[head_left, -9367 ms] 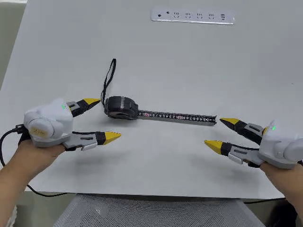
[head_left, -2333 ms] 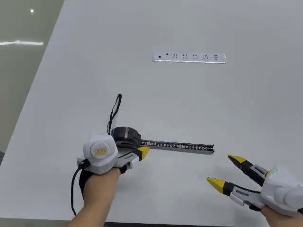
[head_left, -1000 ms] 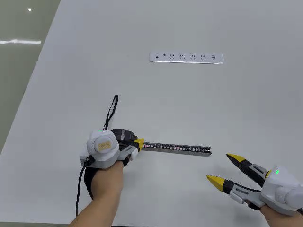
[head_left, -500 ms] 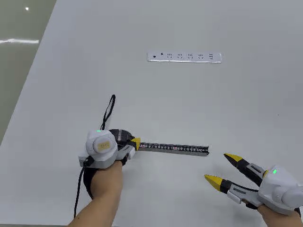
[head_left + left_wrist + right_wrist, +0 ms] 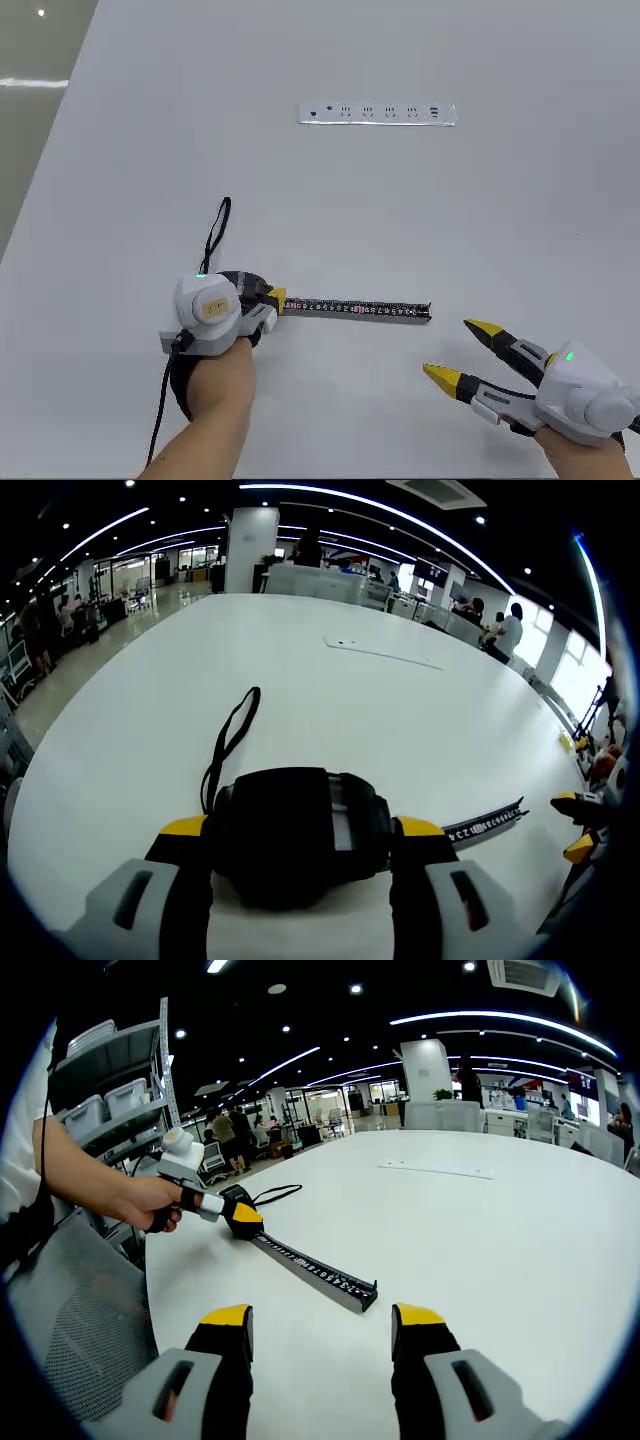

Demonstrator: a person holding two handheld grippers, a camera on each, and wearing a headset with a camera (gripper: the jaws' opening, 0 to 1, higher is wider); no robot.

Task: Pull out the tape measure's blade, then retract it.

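The white tabletop [image 5: 400, 220] carries the tape measure near its front edge. The blade [image 5: 355, 309] lies flat on it, drawn out to the right from the case [image 5: 300, 820], so the pull looks done and the retract is the step in hand.

The right tool [image 5: 458, 350] hangs released and holds nothing. It is near the blade's hook [image 5: 427, 313] and on the near side of it, but apart from it. The left tool [image 5: 262, 302] is clenched on the case, one jaw against each side, pinning it to the tabletop. The strap [image 5: 215, 235] trails away behind the case.

As I judge it, the next move calls for freeing the blade lock while the case is held steady. The right tool could take the hook end and ease the blade home, so that it does not whip back.
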